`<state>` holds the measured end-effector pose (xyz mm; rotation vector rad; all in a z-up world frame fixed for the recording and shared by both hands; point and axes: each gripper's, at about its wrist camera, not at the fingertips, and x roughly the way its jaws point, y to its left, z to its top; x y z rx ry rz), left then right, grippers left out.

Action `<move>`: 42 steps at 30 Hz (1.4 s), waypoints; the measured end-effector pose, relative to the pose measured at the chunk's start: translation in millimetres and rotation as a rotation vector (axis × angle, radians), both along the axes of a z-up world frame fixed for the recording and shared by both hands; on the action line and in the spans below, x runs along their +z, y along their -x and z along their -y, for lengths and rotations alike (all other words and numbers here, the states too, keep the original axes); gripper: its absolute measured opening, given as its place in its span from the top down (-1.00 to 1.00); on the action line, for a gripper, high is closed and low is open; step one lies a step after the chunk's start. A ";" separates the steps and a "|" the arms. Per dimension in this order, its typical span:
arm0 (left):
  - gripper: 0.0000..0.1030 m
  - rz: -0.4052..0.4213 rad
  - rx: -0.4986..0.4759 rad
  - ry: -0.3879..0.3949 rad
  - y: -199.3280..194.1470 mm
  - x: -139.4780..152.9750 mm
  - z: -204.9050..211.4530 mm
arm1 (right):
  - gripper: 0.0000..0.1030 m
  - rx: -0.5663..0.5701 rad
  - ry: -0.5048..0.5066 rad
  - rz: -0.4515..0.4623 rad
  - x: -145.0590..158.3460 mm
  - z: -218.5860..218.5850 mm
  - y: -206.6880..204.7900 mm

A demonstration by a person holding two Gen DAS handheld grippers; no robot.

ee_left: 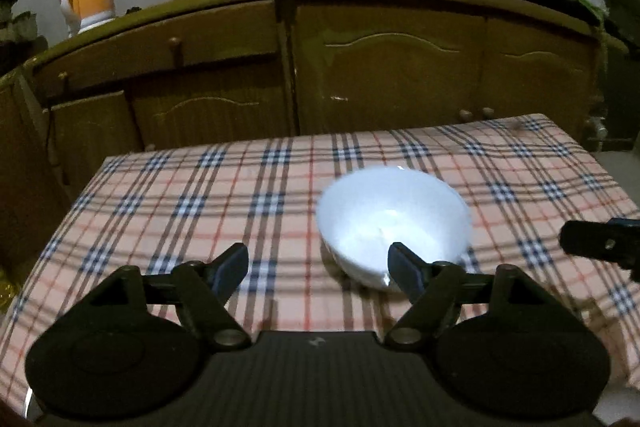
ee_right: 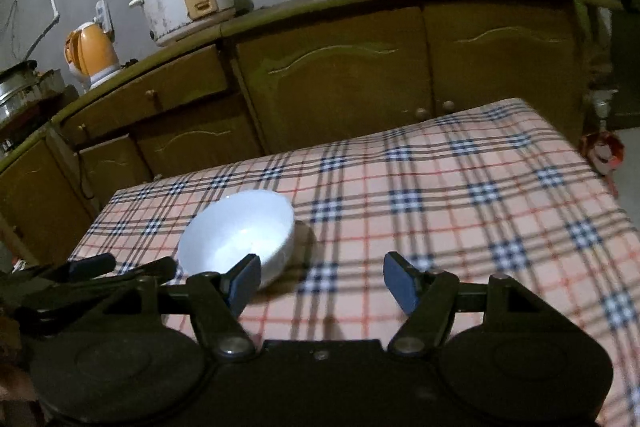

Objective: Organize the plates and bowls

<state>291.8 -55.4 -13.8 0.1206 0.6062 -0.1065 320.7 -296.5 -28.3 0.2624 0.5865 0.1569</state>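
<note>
One white bowl (ee_left: 394, 223) on checked tablecloth (ee_left: 240, 195); left gripper (ee_left: 319, 269) and right gripper (ee_right: 322, 277) both agape, empty; no legible writing.

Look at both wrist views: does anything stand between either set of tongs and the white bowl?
Nothing visible does. Only bare checked tablecloth lies between the left tongs and the white bowl, and likewise for the right tongs. Both stand open and empty.
</note>
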 end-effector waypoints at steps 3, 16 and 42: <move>-0.52 -0.003 0.005 -0.004 -23.4 -3.7 -0.1 | -0.57 0.014 0.014 -0.025 -6.9 -14.0 -31.4; 0.46 -0.092 -0.059 -0.023 -81.1 -40.5 5.5 | 0.04 0.051 -0.055 -0.154 -57.5 -38.2 -107.9; 0.63 0.036 -0.111 0.043 50.8 47.9 34.3 | 0.54 0.000 0.017 0.006 24.4 -8.9 30.4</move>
